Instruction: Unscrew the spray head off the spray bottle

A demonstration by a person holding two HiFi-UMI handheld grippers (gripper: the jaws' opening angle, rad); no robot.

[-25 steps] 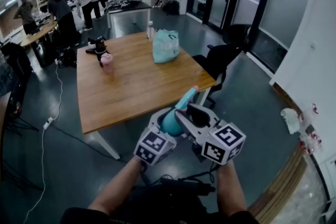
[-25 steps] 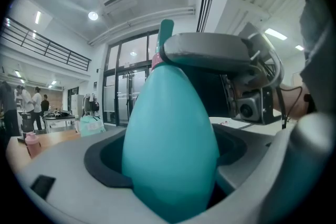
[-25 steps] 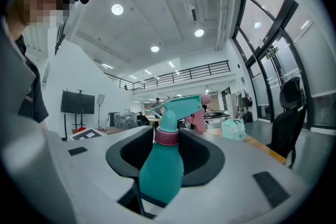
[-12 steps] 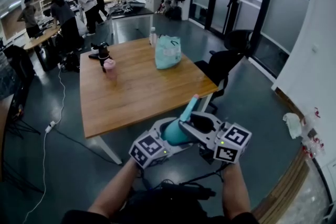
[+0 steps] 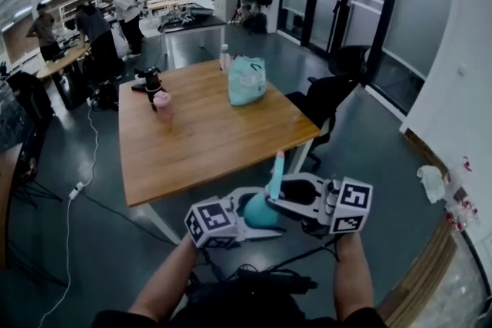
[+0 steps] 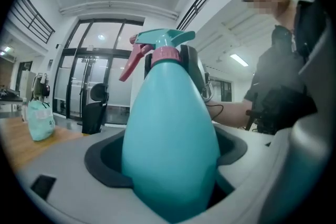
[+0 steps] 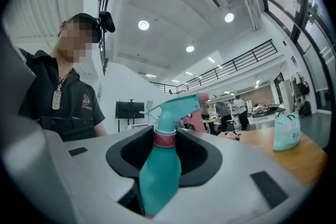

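Note:
I hold a teal spray bottle [image 5: 260, 210] in front of me, off the table's near edge, its teal spray head [image 5: 275, 169] pointing up. My left gripper [image 5: 244, 220] is shut on the fat body of the bottle [image 6: 170, 139], which fills its jaws; the head with its pink trigger [image 6: 134, 57] rises beyond. From the other side, my right gripper [image 5: 283, 203] has the bottle's narrower upper body [image 7: 160, 170] between its jaws. Those jaws are closing on it, just below the pink collar [image 7: 164, 139], which sits free in the cut-out.
A wooden table [image 5: 207, 134] stands ahead with a teal bag [image 5: 247, 81], a pink bottle [image 5: 162, 105] and a black device [image 5: 147, 78]. A black office chair [image 5: 330, 92] is at its right. Several people [image 5: 92, 23] stand at the back left.
The bottle has swung from leaning right to nearly upright. Both grippers have dropped lower and nearer my body, and the right one now sits level beside the bottle.

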